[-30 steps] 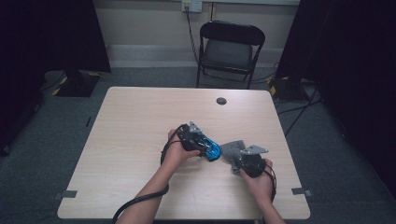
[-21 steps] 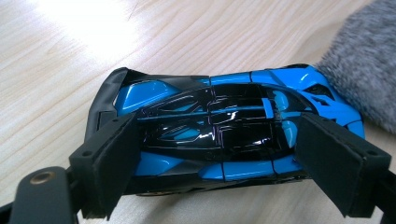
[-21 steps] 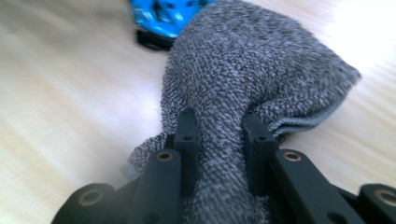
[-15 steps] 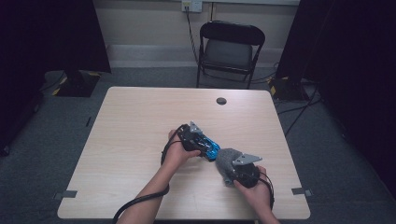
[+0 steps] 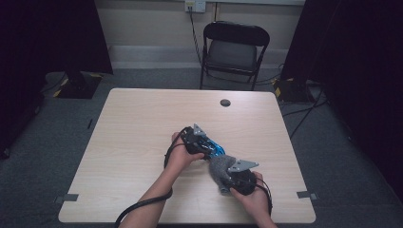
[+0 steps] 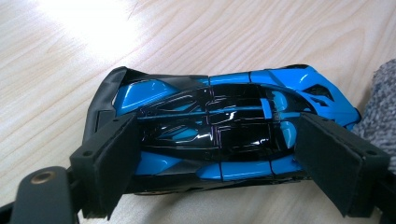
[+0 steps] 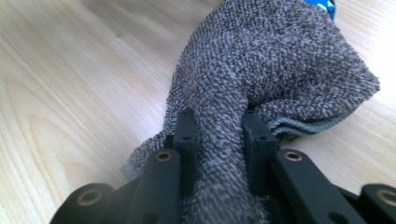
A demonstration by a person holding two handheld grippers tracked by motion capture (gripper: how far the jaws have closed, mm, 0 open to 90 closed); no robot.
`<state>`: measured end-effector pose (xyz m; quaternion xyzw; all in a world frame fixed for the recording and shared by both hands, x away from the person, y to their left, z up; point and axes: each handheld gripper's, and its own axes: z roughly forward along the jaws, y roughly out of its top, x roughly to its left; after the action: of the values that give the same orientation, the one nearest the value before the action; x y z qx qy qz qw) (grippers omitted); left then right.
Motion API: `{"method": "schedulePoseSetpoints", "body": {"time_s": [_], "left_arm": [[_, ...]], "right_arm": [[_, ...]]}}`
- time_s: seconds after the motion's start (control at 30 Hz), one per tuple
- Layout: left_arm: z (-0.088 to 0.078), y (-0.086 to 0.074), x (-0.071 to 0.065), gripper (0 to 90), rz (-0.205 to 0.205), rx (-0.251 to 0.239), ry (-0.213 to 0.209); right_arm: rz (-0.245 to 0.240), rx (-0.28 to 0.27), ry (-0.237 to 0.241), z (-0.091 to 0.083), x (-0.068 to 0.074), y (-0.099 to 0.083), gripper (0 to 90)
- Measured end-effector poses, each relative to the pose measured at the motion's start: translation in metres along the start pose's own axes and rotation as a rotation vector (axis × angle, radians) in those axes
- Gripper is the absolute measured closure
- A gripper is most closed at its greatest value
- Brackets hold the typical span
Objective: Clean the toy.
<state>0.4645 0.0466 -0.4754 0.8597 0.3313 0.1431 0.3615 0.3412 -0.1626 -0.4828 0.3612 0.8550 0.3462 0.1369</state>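
Note:
A glossy blue and black toy car (image 6: 215,116) lies on the wooden table (image 5: 133,123). My left gripper (image 6: 219,163) is shut on it, one pad at each end. In the high view the car (image 5: 217,149) pokes out to the right of the left gripper (image 5: 209,148). My right gripper (image 7: 219,135) is shut on a bunched grey terry cloth (image 7: 280,60) whose free end bulges ahead of the jaws, next to the car's blue edge (image 7: 322,4). From above, the cloth (image 5: 219,167) sits between the car and the right gripper (image 5: 229,175). The cloth's edge (image 6: 380,107) lies beside the car's nose.
A small black round disc (image 5: 225,102) sits near the table's far edge. A black folding chair (image 5: 235,47) stands behind the table. Cables trail from both grippers toward the near edge. Bare wood lies to the left and far side.
My right gripper has slid left and toward the near edge with the cloth in it. The left gripper and the car have stayed put.

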Motion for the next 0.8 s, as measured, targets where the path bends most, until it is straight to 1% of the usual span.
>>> {"method": "schedulePoseSetpoints", "body": {"time_s": [0.2,0.27,0.37,0.47,0.53,0.57,0.63,0.7,0.8], "left_arm": [[0.0,0.001,0.0,14.5,0.002,0.005,0.001],[0.0,0.0,0.0,14.5,-0.001,0.001,0.001],[0.0,0.0,0.0,14.5,-0.001,0.001,0.002],[0.0,0.0,0.0,14.5,-0.001,-0.001,0.0],[0.0,0.0,0.0,14.5,-0.002,-0.004,0.0],[0.0,0.0,0.0,14.5,-0.001,-0.002,-0.001],[0.0,0.0,0.0,14.5,0.0,-0.001,0.0],[0.0,-0.001,0.0,14.5,0.0,-0.003,0.0],[0.0,0.0,0.0,14.5,0.001,0.001,0.0]], "right_arm": [[-0.003,-0.012,0.034,0.002,0.003,0.001,71.2],[-0.003,-0.017,0.056,0.002,0.003,0.001,71.2],[0.019,-0.031,0.098,0.0,0.001,0.0,71.2],[0.032,-0.048,0.124,-0.005,-0.003,-0.001,71.2],[0.029,-0.052,0.123,-0.011,-0.007,-0.001,71.3],[0.035,-0.059,0.12,-0.015,-0.01,-0.001,71.3],[0.06,-0.089,0.117,-0.025,-0.019,0.0,71.3],[0.086,-0.118,0.1,-0.034,-0.028,0.0,71.3],[0.115,-0.149,0.094,-0.043,-0.04,-0.002,71.2]]}}
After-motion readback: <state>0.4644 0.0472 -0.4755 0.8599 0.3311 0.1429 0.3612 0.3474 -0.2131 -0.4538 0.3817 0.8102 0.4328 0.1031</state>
